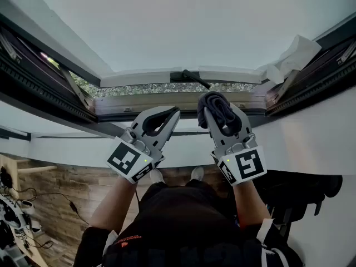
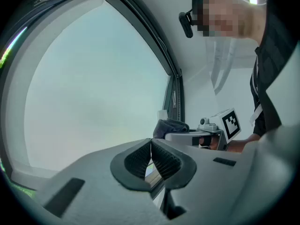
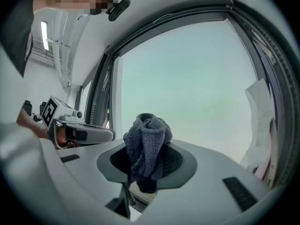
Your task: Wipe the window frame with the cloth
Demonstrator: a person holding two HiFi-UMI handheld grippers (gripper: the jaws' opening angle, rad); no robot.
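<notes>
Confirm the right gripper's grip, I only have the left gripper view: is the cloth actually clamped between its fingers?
Observer: Yes. The right gripper view shows the cloth bunched between the right gripper's fingers, which are shut on it.
Operator: Where's the window handle relative to it?
Observer: Head view: the black handle sits at the middle of the sash edge, just beyond the cloth and slightly to its left.
</notes>
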